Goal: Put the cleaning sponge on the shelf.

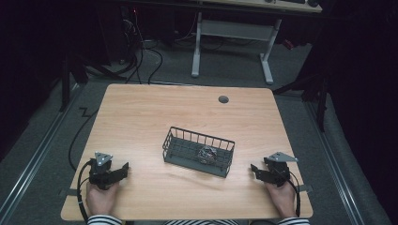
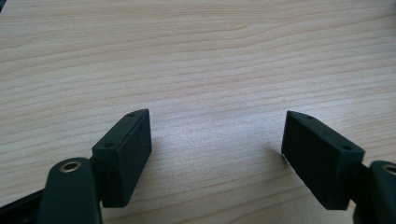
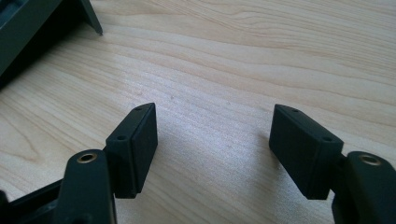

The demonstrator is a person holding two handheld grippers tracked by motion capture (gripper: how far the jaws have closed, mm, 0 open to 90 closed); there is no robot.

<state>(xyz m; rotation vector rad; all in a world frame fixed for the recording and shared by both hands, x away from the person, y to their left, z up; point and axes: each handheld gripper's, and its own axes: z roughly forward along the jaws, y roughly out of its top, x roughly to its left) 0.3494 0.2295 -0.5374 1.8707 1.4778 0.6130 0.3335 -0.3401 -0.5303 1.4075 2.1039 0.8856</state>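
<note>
A dark wire basket [image 1: 199, 151] sits mid-table with a small crumpled, shiny object [image 1: 206, 153] inside, toward its right end; what it is I cannot tell. It lies between the two claws, ahead of each and inward, well apart from both. The left gripper [image 1: 123, 169] rests near the front left of the wooden table [image 1: 141, 112], its jaws spread wide over bare wood in the left gripper view [image 2: 217, 140], holding nothing. The right gripper [image 1: 256, 169] rests near the front right, jaws equally wide and empty [image 3: 215, 135], with a dark corner of the basket [image 3: 28, 28] ahead and to its left. A hand [image 1: 99, 199] grips each handle.
</note>
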